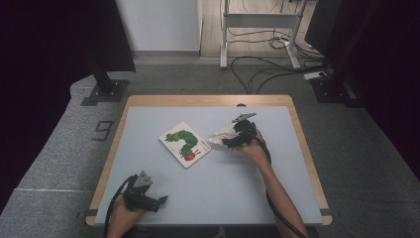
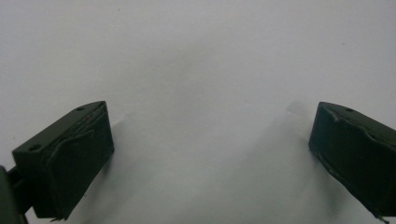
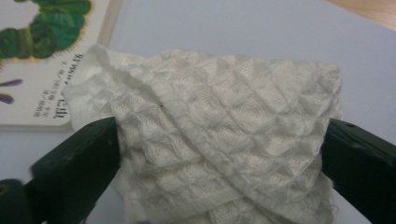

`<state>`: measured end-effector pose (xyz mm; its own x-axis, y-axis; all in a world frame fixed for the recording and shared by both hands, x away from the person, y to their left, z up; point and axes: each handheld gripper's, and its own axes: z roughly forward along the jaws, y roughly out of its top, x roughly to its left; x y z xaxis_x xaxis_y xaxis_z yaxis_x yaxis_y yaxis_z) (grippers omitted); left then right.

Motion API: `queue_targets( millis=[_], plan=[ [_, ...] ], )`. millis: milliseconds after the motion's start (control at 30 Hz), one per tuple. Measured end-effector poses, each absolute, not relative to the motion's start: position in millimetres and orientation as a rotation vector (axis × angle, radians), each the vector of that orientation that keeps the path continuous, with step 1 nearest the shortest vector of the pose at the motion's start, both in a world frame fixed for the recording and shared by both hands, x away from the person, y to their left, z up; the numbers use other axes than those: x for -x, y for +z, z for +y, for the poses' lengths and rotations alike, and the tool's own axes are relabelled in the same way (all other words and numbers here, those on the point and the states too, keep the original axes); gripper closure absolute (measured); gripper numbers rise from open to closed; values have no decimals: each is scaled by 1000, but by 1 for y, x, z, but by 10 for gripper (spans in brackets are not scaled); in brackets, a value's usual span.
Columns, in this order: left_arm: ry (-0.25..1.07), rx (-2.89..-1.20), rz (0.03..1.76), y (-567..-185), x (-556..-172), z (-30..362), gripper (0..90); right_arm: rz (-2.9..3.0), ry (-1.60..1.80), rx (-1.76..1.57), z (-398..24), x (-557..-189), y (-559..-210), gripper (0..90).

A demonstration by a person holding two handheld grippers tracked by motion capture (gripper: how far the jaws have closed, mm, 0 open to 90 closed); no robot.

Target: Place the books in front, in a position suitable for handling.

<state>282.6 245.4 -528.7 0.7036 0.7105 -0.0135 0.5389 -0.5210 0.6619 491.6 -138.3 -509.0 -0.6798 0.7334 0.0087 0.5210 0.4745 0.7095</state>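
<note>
1. High view: a book (image 1: 185, 144) lay flat near the middle of the table (image 1: 148, 124), its cover showing a green caterpillar with a red head; small dark print sat beside the head, too small to read.
2. High view: a white cloth (image 1: 221, 134) lay bunched just right of the book, and the right gripper (image 1: 229, 142) was at it, held by a hand (image 1: 253, 147) reaching in from the bottom edge.
3. High view: the left gripper (image 1: 159, 200) rested near the table's front left corner, well apart from book and cloth, with bare tabletop around it.
4. High view: a "9" (image 1: 102, 130) was marked on the floor left of the table; cables (image 1: 262, 69) trailed over the floor beyond it.
5. Left gripper view: its 2 jaws stood spread wide over plain tabletop, with nothing between them.
6. Right gripper view: the waffle-weave cloth (image 3: 224, 140) was bunched between the 2 jaws, both touching its sides, so the gripper pinched the cloth at a wide spread.
7. Right gripper view: the book's corner (image 3: 42, 60) lay just behind the cloth; its small print was blurred and could not be read.
</note>
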Motion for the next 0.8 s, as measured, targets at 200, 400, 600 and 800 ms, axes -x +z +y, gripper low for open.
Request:
queue_targets(
  millis=[200,400,600,800],
  plan=[
    [341,-2256,948,-529,-283,245,0,2425,990,-1100,-144,-500,-517,266],
    [341,-2256,948,-529,-283,245,0,2416,991,-1156,-148,-500,-515,503],
    [340,-2256,948,-529,-283,245,0,2408,968,-1138,-147,-496,-510,579],
    [341,-2256,948,-529,-283,245,0,2429,994,-1117,-151,-490,-498,583]
  ],
)
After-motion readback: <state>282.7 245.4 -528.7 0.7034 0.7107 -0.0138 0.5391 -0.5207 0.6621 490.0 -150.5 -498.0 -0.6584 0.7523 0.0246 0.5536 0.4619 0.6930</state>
